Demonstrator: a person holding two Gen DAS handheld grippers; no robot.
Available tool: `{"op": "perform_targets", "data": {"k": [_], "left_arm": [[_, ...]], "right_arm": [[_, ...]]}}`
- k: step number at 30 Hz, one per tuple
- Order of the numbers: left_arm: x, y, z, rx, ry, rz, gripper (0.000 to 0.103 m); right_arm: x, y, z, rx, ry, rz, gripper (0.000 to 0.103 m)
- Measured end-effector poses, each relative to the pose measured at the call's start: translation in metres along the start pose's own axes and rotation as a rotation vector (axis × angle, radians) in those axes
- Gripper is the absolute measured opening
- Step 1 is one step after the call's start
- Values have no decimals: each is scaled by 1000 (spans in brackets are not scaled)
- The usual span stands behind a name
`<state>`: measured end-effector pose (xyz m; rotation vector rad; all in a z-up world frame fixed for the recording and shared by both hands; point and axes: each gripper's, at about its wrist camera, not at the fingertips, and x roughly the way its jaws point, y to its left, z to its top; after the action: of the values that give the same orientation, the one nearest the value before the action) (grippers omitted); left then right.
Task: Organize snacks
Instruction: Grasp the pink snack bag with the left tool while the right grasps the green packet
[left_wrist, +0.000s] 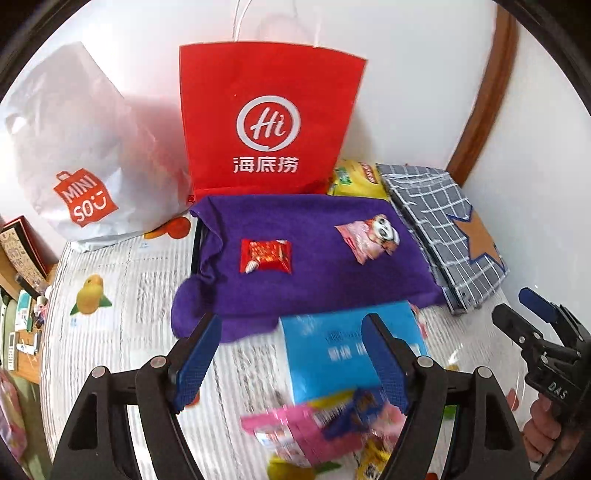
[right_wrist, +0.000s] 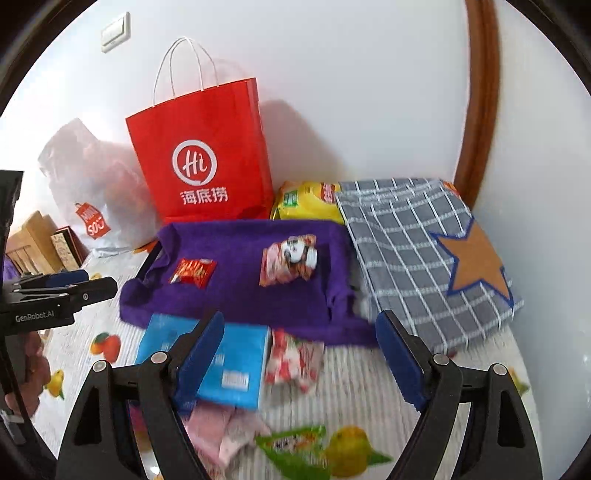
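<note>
A purple cloth (left_wrist: 314, 273) (right_wrist: 240, 288) covers a raised tray. On it lie a red snack packet (left_wrist: 266, 256) (right_wrist: 192, 272) and a pink panda packet (left_wrist: 369, 236) (right_wrist: 290, 260). A blue packet (left_wrist: 332, 354) (right_wrist: 236, 369) lies in front, with a pile of loose snacks (left_wrist: 325, 432) (right_wrist: 229, 432) nearer. A red-and-white packet (right_wrist: 293, 360) lies beside the blue one. My left gripper (left_wrist: 291, 362) is open and empty above the blue packet. My right gripper (right_wrist: 299, 362) is open and empty above the table's snacks.
A red paper bag (left_wrist: 266, 118) (right_wrist: 203, 155) and a white Miniso bag (left_wrist: 74, 155) stand at the wall. A yellow packet (right_wrist: 306, 201) and a grey checked cloth with a star (right_wrist: 424, 254) lie right of the tray. The tablecloth (left_wrist: 110, 295) has fruit prints.
</note>
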<state>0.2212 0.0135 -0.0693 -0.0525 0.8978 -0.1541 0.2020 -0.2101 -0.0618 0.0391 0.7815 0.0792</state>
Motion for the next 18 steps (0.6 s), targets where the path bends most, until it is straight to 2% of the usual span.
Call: {"op": "perform_targets", "data": {"k": [4,10,14,18], "left_arm": [[-16,-10,-23,17,-30,23,77],[-24,-14,-48,17,-44,69,77],[-25,-7,-60,-16,-37,86,77],[-22,3,-68,-67,-23,79,77]], "right_arm": [[-14,-3,-23,-12,4,19,84],[-24,-9,-50,-25,16,-29,84],[-32,-19,-62,1,-18,-12,84],[-35,-29,-73,2,-49,-40,84]]}}
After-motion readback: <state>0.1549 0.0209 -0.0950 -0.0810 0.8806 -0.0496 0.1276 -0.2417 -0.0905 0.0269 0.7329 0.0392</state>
